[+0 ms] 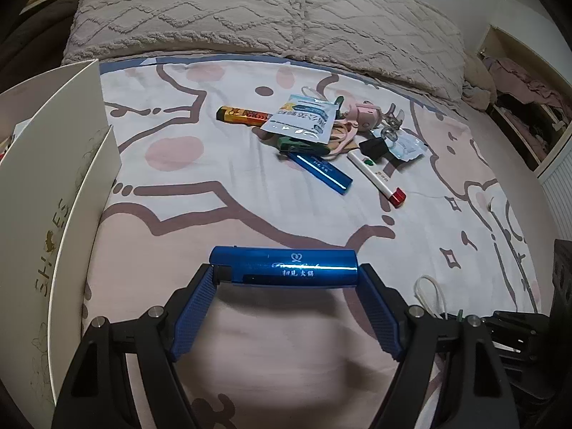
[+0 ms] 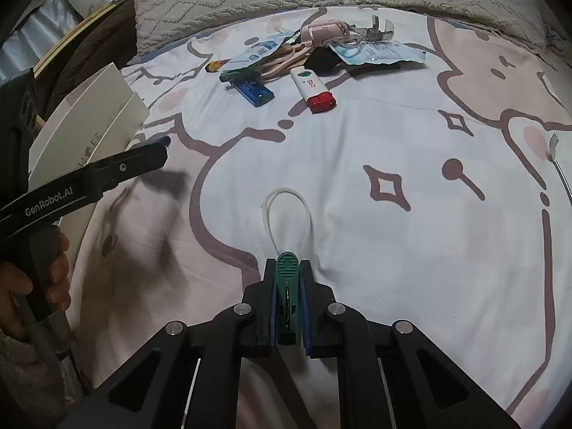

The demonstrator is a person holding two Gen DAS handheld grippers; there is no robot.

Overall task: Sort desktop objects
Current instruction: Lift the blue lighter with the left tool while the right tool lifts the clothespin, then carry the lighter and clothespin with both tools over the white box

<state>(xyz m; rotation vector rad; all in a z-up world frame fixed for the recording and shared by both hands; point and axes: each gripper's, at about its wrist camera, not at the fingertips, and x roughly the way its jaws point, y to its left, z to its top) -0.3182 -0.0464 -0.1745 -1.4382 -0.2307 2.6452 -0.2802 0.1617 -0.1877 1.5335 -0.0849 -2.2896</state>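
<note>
The blue metallic tube lies crosswise between the blue pads of the left claw, which stands wide and grips it end to end, just above the bed sheet. Right of the tube, at the lower edge of the left wrist view, a white loop lies on the sheet. The right wrist view shows that loop tied to a green clothespin, and the right claw clamped narrowly on the clothespin, pads pressing both its sides.

Beyond the tube, toward the pillow, sits the unsorted pile: a second blue tube, a white pen with a red cap, a yellow-and-red bar, a printed sachet, a pink gadget and a black binder clip. Left of the tube stands a cream cardboard box with gold lettering.

The surface is a bed, its white sheet printed with pink and brown cartoon shapes; a grey tufted pillow lies across the far end.

Only the right wrist view shows a hand on the left claw's handle and a fork far right of the clothespin. Only the left wrist view shows a framed opening onto cluttered clothes at the right wall.
</note>
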